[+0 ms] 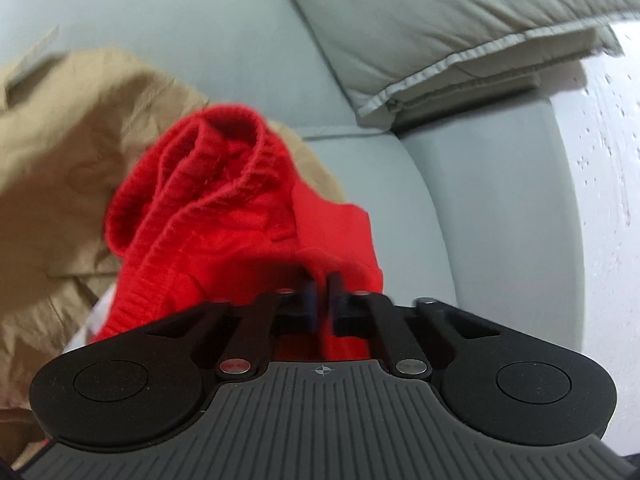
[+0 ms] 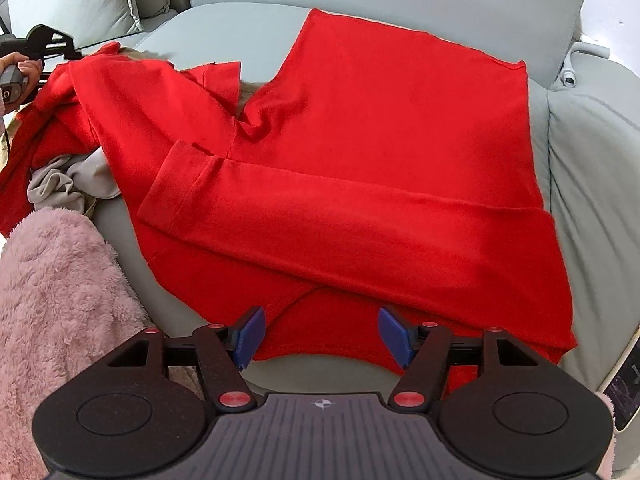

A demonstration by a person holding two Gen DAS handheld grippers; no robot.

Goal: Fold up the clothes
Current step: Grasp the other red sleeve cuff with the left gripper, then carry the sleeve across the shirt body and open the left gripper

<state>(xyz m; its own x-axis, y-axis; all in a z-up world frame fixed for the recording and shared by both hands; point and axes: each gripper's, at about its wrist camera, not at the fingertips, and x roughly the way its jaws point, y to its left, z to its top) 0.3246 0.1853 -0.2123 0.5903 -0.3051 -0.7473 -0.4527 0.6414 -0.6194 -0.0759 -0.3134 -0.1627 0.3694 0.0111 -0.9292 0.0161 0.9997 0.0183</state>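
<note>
We see a red sweater spread across the pale sofa seat, one sleeve folded over its middle. Our left gripper pinches the other sleeve (ribbed cuff dangling) over the seat's left edge. Our right gripper hangs wide open, empty, above the sweater's near edge.

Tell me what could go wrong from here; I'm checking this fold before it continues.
1. The left tool pinches the red knit sweater by a bunched sleeve end; pulling may drag the flat body askew.
2. The sleeve hangs over the tan crumpled garment and could snag it.
3. The open right tool pins nothing, so the near hem may slide.
</note>
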